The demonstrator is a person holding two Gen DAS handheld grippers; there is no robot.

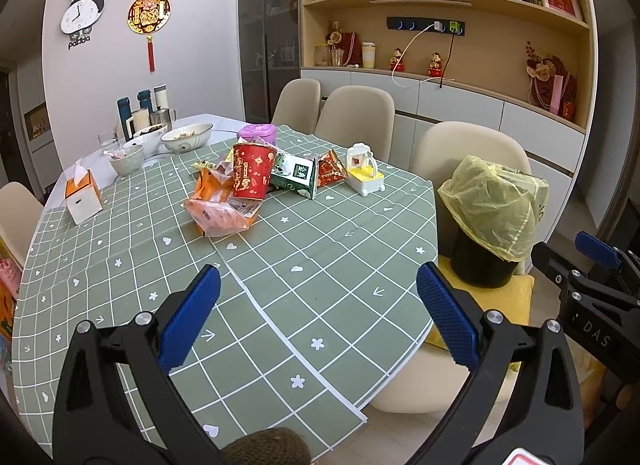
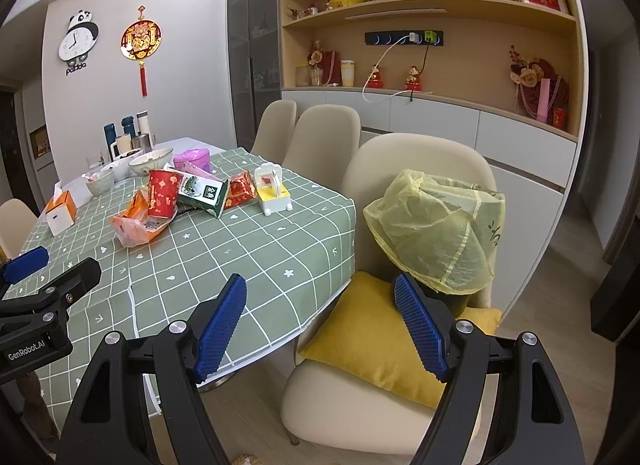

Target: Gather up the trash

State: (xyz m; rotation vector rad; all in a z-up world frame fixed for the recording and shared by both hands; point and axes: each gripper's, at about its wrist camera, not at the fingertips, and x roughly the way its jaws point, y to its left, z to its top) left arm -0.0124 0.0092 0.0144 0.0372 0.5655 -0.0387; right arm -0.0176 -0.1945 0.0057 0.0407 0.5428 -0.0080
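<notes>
Both claws gape, holding nothing: left claw (image 1: 318, 305) over the near desk (image 1: 320, 265), right claw (image 2: 320, 321) off its edge. Trash pile (image 1: 256, 181) sits well ahead of the left claw; bin (image 2: 440, 225) is just ahead of the right one. My worries: the cup (image 1: 252, 173) tips if nudged, and the bag (image 2: 432, 221) drapes over the bin mouth and may block drops.

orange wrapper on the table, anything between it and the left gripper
Nothing visible does. The left gripper is open above bare checked tablecloth, and the cloth runs clear up to the orange wrapper. The red cup and the other packets lie behind the wrapper, not in front of it.
</notes>
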